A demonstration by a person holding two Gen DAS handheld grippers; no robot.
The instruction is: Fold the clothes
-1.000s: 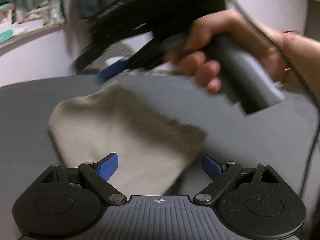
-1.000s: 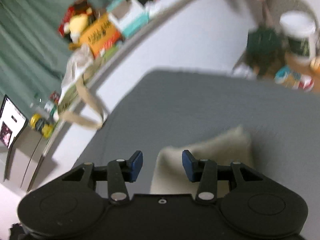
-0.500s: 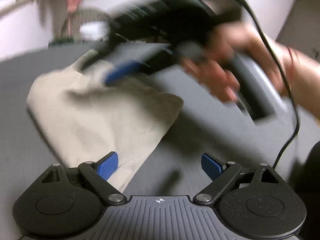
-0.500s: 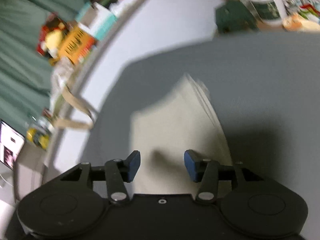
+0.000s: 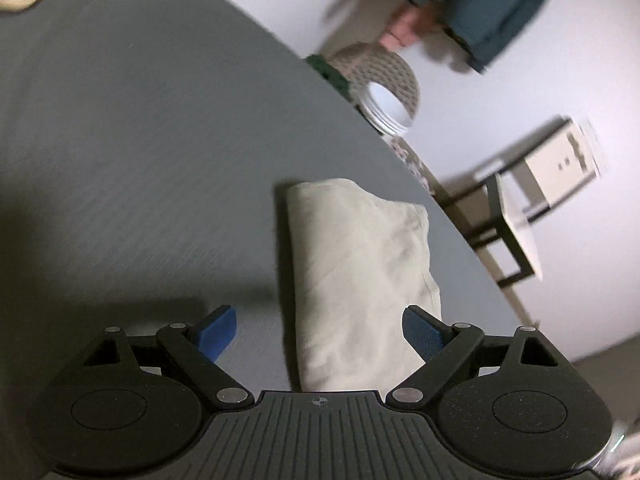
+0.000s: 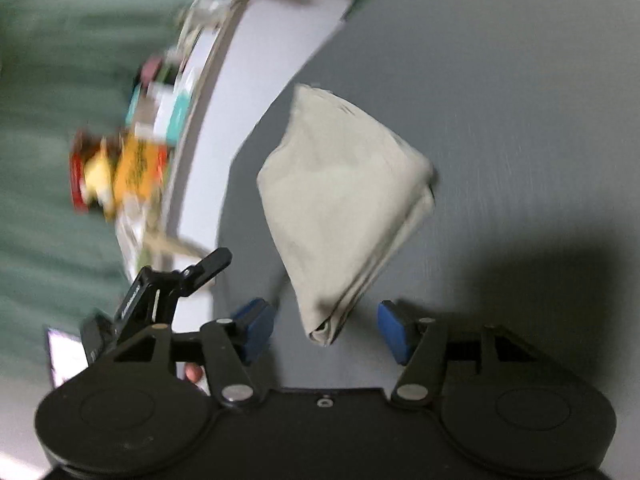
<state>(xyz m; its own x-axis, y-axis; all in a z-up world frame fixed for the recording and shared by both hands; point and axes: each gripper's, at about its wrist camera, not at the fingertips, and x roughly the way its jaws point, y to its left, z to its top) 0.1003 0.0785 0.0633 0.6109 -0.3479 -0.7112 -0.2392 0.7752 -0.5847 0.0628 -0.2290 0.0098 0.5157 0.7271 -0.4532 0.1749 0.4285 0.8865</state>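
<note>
Beige folded garment (image 5: 360, 272) lies flat near grey table (image 5: 140, 160) edge, looks finished; left gripper (image 5: 320, 332) and right gripper (image 6: 326, 328) hover over it, jaws spread, gripping nothing.

**Grey tabletop in a white-walled, cluttered room**

A dark grey tabletop (image 5: 140, 128) with a rounded edge is seen in both views; broad shadows are cast across its near part. Beyond its far right edge, in the left wrist view, a white wall (image 5: 500, 92) is seen, against which a dark-framed stand (image 5: 504, 232) carrying a pale box (image 5: 560, 168) is placed. A white-lidded jar (image 5: 386, 106) and a woven round object (image 5: 384, 70) are found just past the table edge, and a blurred teal garment (image 5: 480, 4) is seen at the top. In the right wrist view, a green curtain (image 6: 48, 120) fills the left, and a shelf (image 6: 208, 92) of blurred coloured boxes (image 6: 136, 164) is set before it.
</note>
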